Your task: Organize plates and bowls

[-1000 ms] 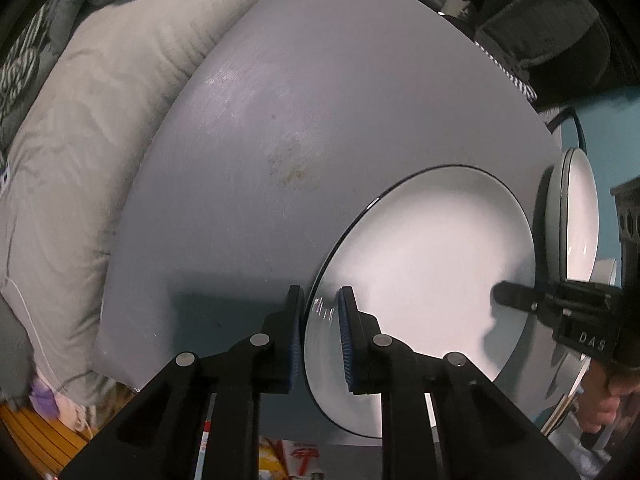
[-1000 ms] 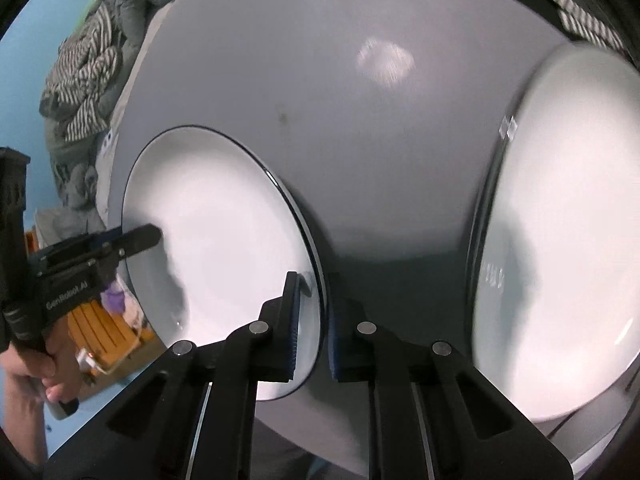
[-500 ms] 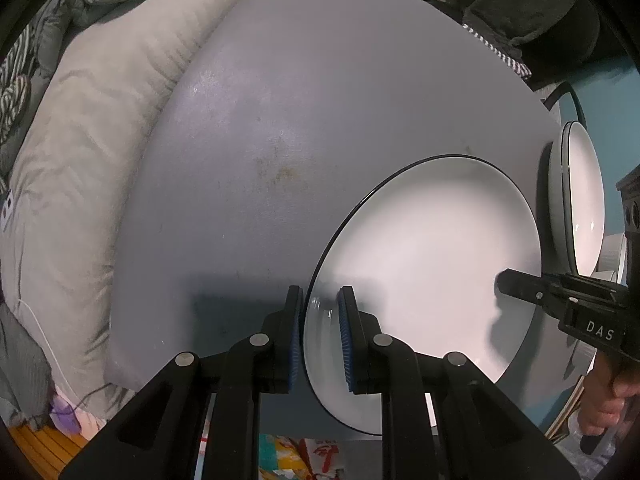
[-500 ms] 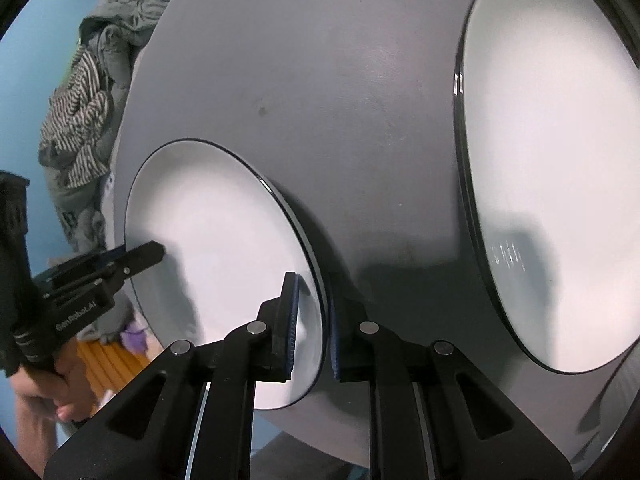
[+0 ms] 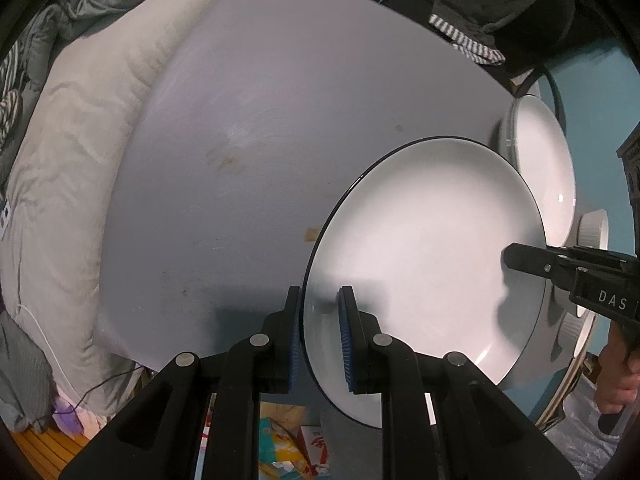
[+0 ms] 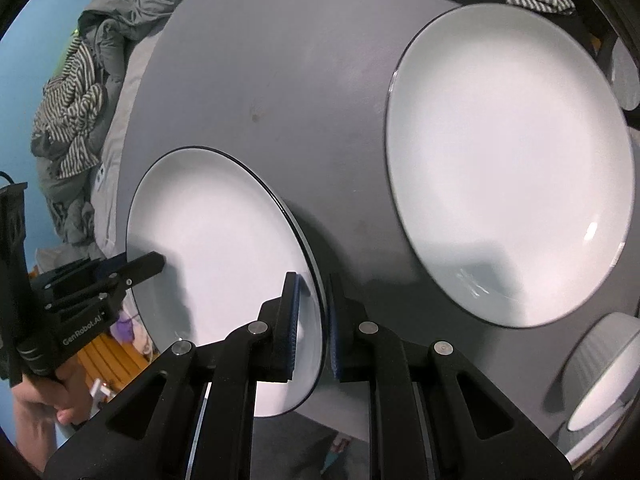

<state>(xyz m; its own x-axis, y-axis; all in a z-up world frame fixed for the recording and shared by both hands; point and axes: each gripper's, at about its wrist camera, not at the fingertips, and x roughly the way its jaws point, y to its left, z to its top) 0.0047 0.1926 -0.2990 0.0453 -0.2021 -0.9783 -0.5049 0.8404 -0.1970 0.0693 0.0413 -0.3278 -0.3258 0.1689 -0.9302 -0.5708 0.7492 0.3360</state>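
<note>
Clamping the near rim of a white, dark-edged plate between their blue pads, the left tongs hold one side of it, and the right tongs pinch the opposite rim of the same plate. In the left wrist view the right tongs reach in from the right edge, their tips on the far rim; in the right wrist view the left tongs come in from the left the same way, with a hand below them. The plate is tilted and appears lifted off the grey desk, over its near edge, casting a shadow on the surface beneath.

Beyond it, toward the right side of the desk, a second, larger white plate lies flat, apart from the held one. In the left wrist view this second plate shows just behind the held plate's far edge. A ribbed white bowl stands near the desk's corner, just beside the larger plate; the left view catches the bowl past the right tongs.

A pale pillow lies against the desk's left side, and striped cloth is heaped with grey bedding beyond.
</note>
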